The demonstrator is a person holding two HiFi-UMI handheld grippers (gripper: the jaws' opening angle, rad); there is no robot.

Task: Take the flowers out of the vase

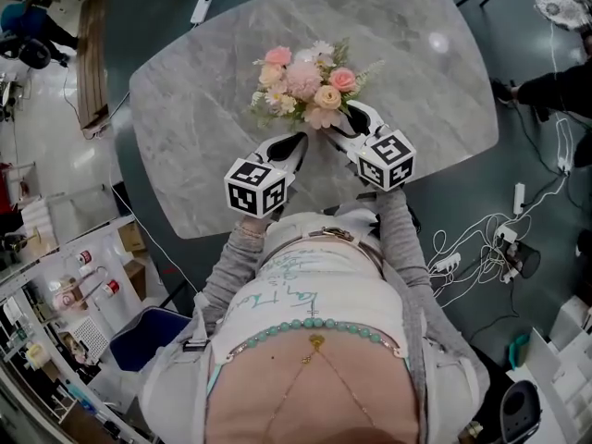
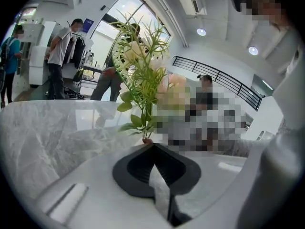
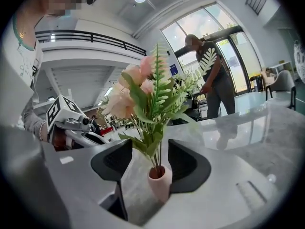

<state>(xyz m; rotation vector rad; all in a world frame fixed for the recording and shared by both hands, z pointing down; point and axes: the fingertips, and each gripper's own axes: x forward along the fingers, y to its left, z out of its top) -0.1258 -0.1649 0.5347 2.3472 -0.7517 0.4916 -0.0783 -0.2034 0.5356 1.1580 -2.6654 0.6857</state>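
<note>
From the head view, the flowers (image 1: 305, 81) stand near the middle of the grey marble table (image 1: 185, 109), just beyond both my grippers. My left gripper (image 1: 298, 143) points at them from the near left and my right gripper (image 1: 351, 120) from the near right. The blooms hide the vase here. Cables trail over the floor (image 1: 518, 81) to the right.

In the left gripper view, my left gripper (image 2: 152, 147) is clenched on nothing. The stems rise upright just past its tips.

In the right gripper view, my right gripper (image 3: 150, 147) is released, and the small pink vase (image 3: 159, 181) stands upright between its jaws, close to the right one. I judge this hand nearer for steadying the vase, so the left would pull the stems upward. People (image 3: 217, 75) stand by tall windows beyond.
</note>
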